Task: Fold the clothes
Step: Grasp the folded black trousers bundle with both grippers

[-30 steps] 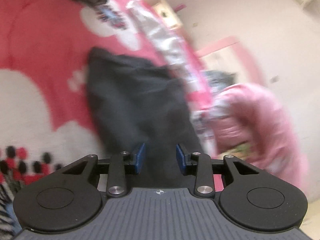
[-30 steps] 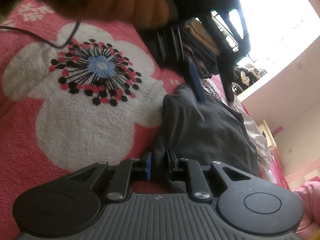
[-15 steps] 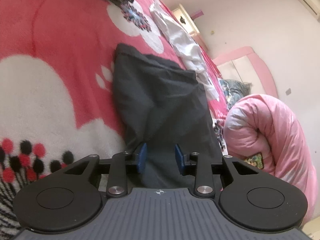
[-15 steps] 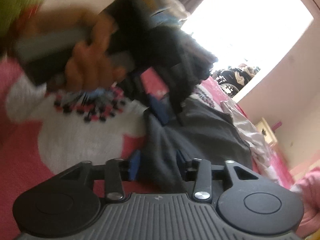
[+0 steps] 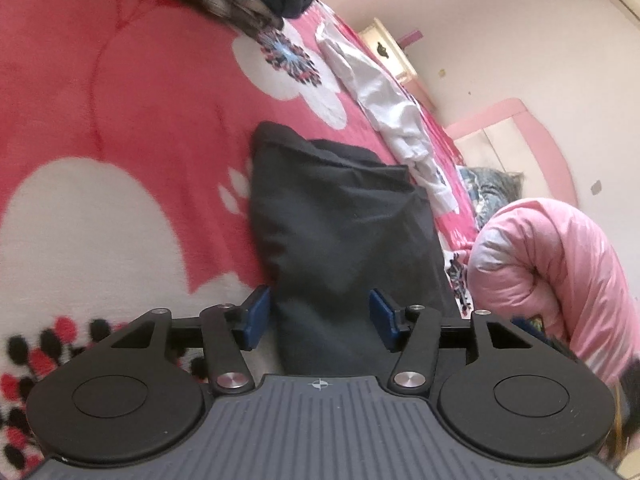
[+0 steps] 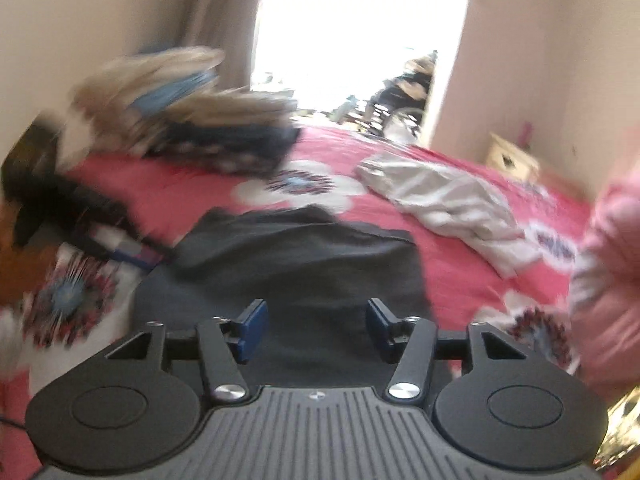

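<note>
While blurred | right view alone shows left gripper (image 6: pixel 132 254), seemingly.

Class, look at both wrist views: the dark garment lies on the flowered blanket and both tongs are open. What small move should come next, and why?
Probably withdraw both tongs, then reach for the white garment. The dark garment lies folded on the flowered blanket; the left tongs and right tongs have just been opening, their pads clear of the cloth, so this fold looks finished. The white one lies crumpled beyond it.
</note>
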### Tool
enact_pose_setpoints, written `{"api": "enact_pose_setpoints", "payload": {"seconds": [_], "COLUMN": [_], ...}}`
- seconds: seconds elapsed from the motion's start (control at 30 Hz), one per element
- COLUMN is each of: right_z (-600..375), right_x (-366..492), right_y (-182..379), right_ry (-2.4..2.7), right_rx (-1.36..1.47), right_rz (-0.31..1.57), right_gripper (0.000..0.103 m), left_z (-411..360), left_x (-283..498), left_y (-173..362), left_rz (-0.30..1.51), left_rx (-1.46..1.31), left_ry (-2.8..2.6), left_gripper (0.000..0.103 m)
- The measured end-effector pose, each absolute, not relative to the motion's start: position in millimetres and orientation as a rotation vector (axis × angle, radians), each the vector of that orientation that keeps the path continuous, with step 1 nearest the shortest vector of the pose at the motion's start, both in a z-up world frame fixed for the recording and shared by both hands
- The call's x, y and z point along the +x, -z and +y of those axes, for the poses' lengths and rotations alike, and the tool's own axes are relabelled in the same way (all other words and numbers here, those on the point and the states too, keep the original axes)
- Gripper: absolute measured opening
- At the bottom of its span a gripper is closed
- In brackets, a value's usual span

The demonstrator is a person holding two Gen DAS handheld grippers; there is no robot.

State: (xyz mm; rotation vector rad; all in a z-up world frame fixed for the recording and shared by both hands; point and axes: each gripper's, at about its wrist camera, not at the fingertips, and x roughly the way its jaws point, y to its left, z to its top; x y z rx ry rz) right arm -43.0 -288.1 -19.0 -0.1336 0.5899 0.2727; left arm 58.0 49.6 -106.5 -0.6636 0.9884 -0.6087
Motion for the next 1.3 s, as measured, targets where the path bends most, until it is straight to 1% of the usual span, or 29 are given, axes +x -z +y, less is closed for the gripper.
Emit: {"api": "enact_pose_setpoints", "payload": {"seconds": [0.03, 0.13, 0.23, 0.3, 0.5, 0.57, 0.77, 0.9, 0.93, 0.97, 1.03, 1.07, 1.13, 1.17, 1.2, 1.3], "right_z": [-303.1, -341.3, -375.1, -392.5, -433.2, -436.0, -415.8, -397.3, -392.2, -387.5, -376.4, -370.8, -363.5, -360.1, -356.7, -350.7], "right_x": [-32.1, 3.5, 43.2, 65.8, 124.7, 141.9, 185.7, 209.4, 214.3, 218.9, 224.2, 226.7, 227.8, 228.2, 228.6, 221.0], "right_y": [17.9, 23.6, 40.3, 55.5, 103.4, 115.9, 132.5, 137.0, 136.9, 137.7, 139.8, 140.8, 141.1, 141.2, 141.3, 134.2], "right_ry": [-0.283, -0.311, -0.322, -0.314, -0.365, -0.422, -0.613, -0.736, -0.762, -0.789, -0.825, -0.842, -0.847, -0.849, -0.851, -0.844], "right_rx": [-0.069, 0.1, 0.255, 0.363, 0.665, 0.723, 0.76, 0.748, 0.737, 0.739, 0.727, 0.721, 0.711, 0.706, 0.701, 0.662], "right_rz": [0.609, 0.679, 0.749, 0.788, 0.892, 0.931, 1.008, 1.051, 1.061, 1.074, 1.094, 1.104, 1.104, 1.103, 1.102, 1.074], "right_gripper": [0.069, 0.074, 0.076, 0.076, 0.076, 0.076, 0.077, 0.071, 0.067, 0.065, 0.056, 0.053, 0.041, 0.037, 0.029, 0.025], "left_z": [47.6, 44.4, 44.5, 44.5, 40.6, 36.9, 20.5, 13.0, 11.8, 10.2, 7.1, 6.2, 5.8, 5.8, 6.3, 6.8], "left_x": [59.4, 65.6, 75.1, 82.6, 103.7, 109.3, 124.7, 132.1, 134.3, 136.5, 140.4, 140.8, 139.9, 139.5, 139.0, 137.2], "left_y": [107.5, 111.2, 116.9, 121.1, 126.1, 126.3, 125.8, 126.2, 127.5, 128.3, 129.8, 130.3, 131.0, 131.3, 131.2, 129.7], "left_rz": [0.993, 1.006, 1.02, 1.031, 1.048, 1.045, 1.025, 1.009, 1.009, 1.008, 1.006, 1.003, 0.992, 0.988, 0.986, 0.98], "left_rx": [-0.662, -0.67, -0.704, -0.725, -0.758, -0.748, -0.679, -0.666, -0.673, -0.675, -0.679, -0.679, -0.674, -0.673, -0.675, -0.671], "left_ry": [0.61, 0.614, 0.628, 0.649, 0.702, 0.724, 0.787, 0.829, 0.835, 0.838, 0.845, 0.846, 0.839, 0.834, 0.828, 0.807], "left_gripper": [0.056, 0.057, 0.057, 0.059, 0.06, 0.06, 0.06, 0.058, 0.057, 0.054, 0.051, 0.051, 0.046, 0.043, 0.04, 0.033]}}
